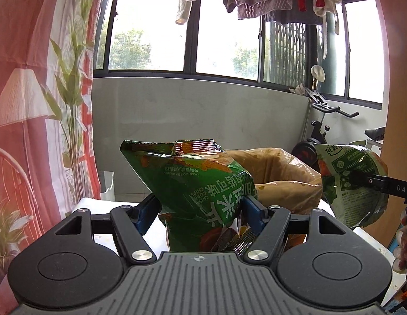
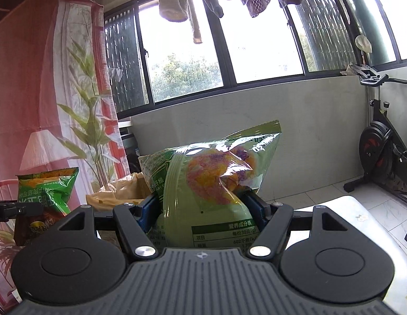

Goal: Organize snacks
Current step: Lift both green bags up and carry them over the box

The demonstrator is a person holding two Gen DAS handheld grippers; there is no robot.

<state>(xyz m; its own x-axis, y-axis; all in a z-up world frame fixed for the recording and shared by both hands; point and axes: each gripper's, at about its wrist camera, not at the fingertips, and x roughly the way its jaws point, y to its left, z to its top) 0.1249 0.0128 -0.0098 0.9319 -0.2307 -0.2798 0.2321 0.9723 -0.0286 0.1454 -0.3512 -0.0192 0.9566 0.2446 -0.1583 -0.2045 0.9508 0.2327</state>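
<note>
My left gripper [image 1: 201, 207] is shut on a dark green corn chips bag [image 1: 193, 178], held upside down above the table; the same bag shows at the left of the right wrist view [image 2: 46, 194]. My right gripper [image 2: 203, 207] is shut on a pale green snack bag [image 2: 211, 173] with orange and purple pieces showing through it; this bag also shows at the right of the left wrist view [image 1: 353, 181], with a black finger [image 1: 361, 177] across it. A tan plastic-lined container [image 1: 277, 173] stands behind and between the two bags, also seen in the right wrist view [image 2: 119, 191].
A white table [image 1: 109, 202] with a floral cover [image 2: 361, 218] lies below. A red printed curtain [image 1: 32, 105] hangs left. A grey low wall [image 1: 203, 110] under windows is ahead. An exercise bike [image 2: 382, 152] stands right, and a wooden panel [image 1: 397, 105] at far right.
</note>
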